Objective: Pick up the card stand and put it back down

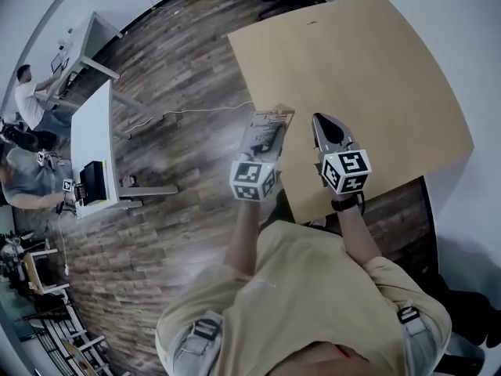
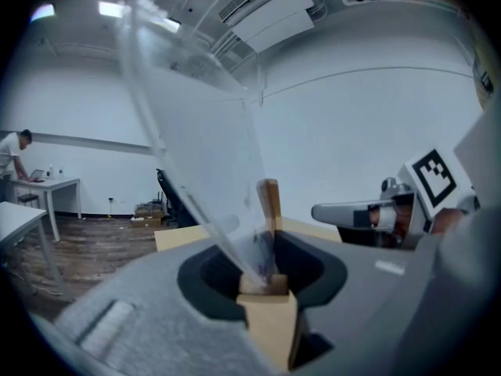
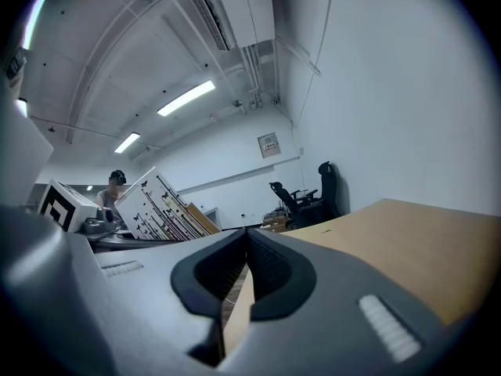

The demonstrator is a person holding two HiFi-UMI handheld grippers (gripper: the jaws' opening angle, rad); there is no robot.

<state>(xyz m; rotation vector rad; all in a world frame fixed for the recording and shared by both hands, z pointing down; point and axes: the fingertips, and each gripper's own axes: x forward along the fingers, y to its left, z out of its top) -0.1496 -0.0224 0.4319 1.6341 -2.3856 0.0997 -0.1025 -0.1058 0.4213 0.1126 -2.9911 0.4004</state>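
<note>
Since our left gripper (image 2: 263,253) clamps the card stand (image 2: 270,202) — right gripper (image 3: 246,245) closed, empty — we'd set it down level inside the table (image 1: 376,77) edge.

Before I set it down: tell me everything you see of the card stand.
The card stand is a clear plastic sheet in a pale wooden base, bearing a white card printed with dark lines and butterflies. The left tongs grip its base; it is tilted, by the table's left edge.
</note>
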